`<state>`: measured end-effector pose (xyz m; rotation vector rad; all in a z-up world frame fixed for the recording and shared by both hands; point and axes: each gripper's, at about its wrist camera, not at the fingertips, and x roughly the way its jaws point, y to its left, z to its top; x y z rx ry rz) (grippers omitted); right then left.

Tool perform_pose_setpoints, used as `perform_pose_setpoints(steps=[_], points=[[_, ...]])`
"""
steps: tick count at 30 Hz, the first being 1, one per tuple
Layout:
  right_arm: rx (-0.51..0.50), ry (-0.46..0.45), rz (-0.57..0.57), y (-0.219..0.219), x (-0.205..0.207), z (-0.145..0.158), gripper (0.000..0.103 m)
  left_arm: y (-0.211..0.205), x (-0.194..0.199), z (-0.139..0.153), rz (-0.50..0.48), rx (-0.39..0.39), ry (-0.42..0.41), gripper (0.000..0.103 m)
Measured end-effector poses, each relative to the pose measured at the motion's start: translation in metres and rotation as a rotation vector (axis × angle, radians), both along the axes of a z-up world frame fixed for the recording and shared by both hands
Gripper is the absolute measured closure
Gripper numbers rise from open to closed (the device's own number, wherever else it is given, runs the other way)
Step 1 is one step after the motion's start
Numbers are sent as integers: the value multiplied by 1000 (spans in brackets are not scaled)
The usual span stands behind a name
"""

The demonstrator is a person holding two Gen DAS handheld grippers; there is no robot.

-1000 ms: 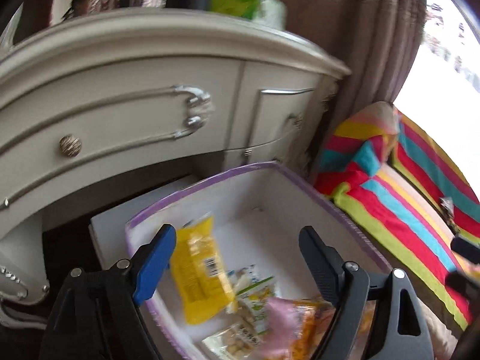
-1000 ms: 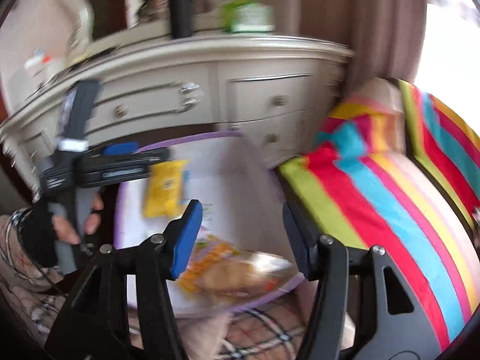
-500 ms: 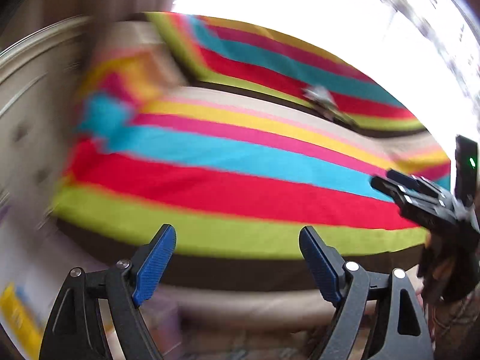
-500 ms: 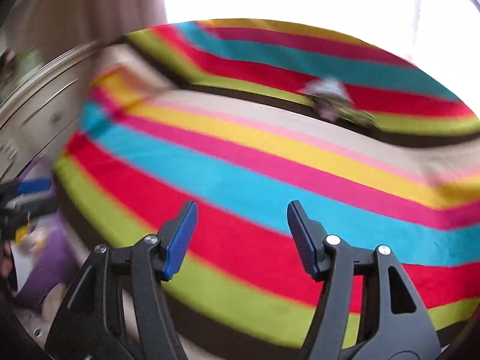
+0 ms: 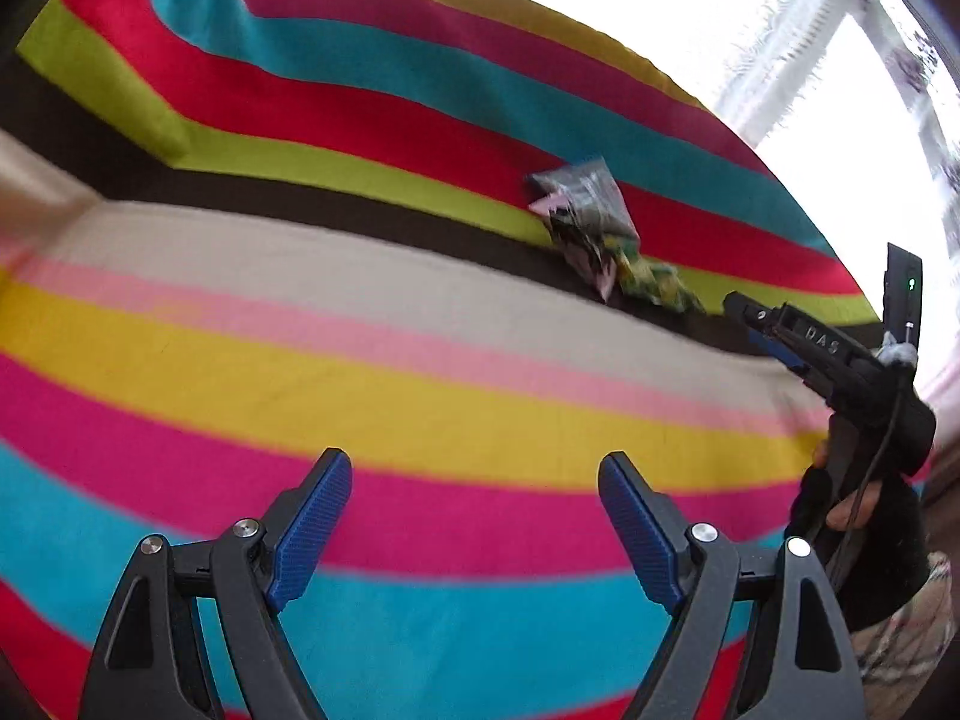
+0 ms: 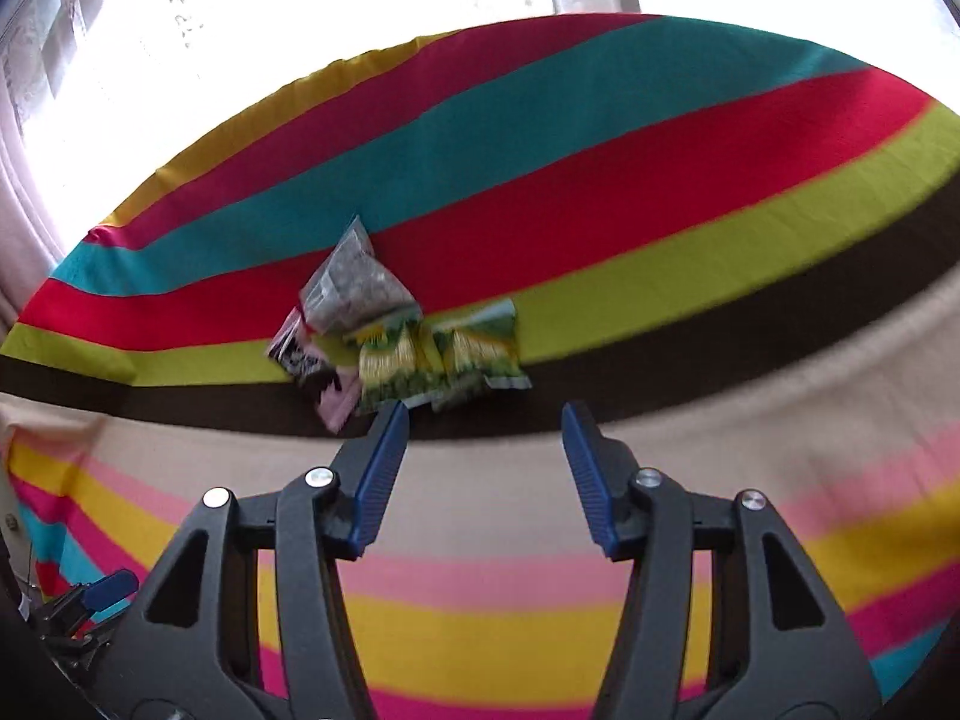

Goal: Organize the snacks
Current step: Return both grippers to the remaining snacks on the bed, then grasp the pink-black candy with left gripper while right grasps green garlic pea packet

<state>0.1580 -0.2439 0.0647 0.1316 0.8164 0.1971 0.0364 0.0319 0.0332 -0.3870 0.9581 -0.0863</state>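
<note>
Three or so snack packets (image 6: 390, 330) lie bunched on the striped bed (image 6: 600, 192), just above centre in the right wrist view: a grey bag (image 6: 354, 288) on top, a pink one (image 6: 327, 384) at lower left, green-yellow ones (image 6: 444, 357) to the right. In the left wrist view the same heap (image 5: 594, 228) sits at upper right.

Our right tongs (image 6: 483, 468) are released with nothing between the pads; the jaws have just been closing a little, and they point at the green packets, near but not touching. Our left tongs (image 5: 474, 516) gape wide and empty over the pink stripe, well apart from the heap.

To pick cleanly, we judge it best to bring the right tongs down over one green packet only, straddle its edge, and pinch firmly; crinkly film slips, and neighbours may drag along. The left tongs could take the grey bag.
</note>
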Motion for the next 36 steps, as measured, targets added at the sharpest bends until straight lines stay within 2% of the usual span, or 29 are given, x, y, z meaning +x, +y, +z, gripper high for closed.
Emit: perform_pose_setpoints(steps=[4, 7, 8, 12, 15, 16, 17, 19, 20, 21, 22, 23, 26, 29, 32, 36], points=[[-77, 12, 31, 17, 36, -12, 46, -9, 51, -8, 22, -32, 5, 18], [-176, 96, 55, 22, 59, -36, 50, -18, 85, -15, 47, -61, 5, 18], [-193, 64, 68, 26, 58, -35, 51, -21, 95, -14, 62, -60, -9, 18], [-222, 50, 114, 21, 44, -33, 65, -42, 141, -16, 110, -69, -9, 18], [-181, 56, 94, 4, 23, -31, 65, -56, 166, -17, 161, -57, -9, 17], [-165, 58, 88, -1, 16, -30, 65, -61, 171, -17, 181, -22, -11, 16], [-156, 58, 86, -5, 12, -30, 65, -69, 177, -18, 201, 56, -6, 16], [-133, 61, 74, -12, 6, -29, 65, -93, 187, -24, 152, 271, 33, 17], [-129, 61, 72, -14, 3, -28, 65, -101, 185, -26, 134, 324, 34, 24], [-135, 62, 72, -14, 2, -28, 65, -103, 180, -25, 135, 355, 27, 37], [-149, 61, 72, -11, 1, -28, 64, -101, 172, -22, 125, 359, 14, 69], [-173, 61, 72, -8, 1, -28, 64, -97, 166, -21, 103, 349, 17, 80], [-204, 58, 73, 2, 3, -29, 64, -71, 138, -18, 57, 220, 25, 82], [-193, 61, 72, -1, 8, -32, 64, -43, 96, -16, 54, 139, 4, 83], [-172, 70, 58, 5, 8, -37, 65, -24, 47, -12, 42, 145, -19, 83], [-109, 95, 62, 3, -37, -34, 66, -5, -6, -9, 21, 183, -25, 83]])
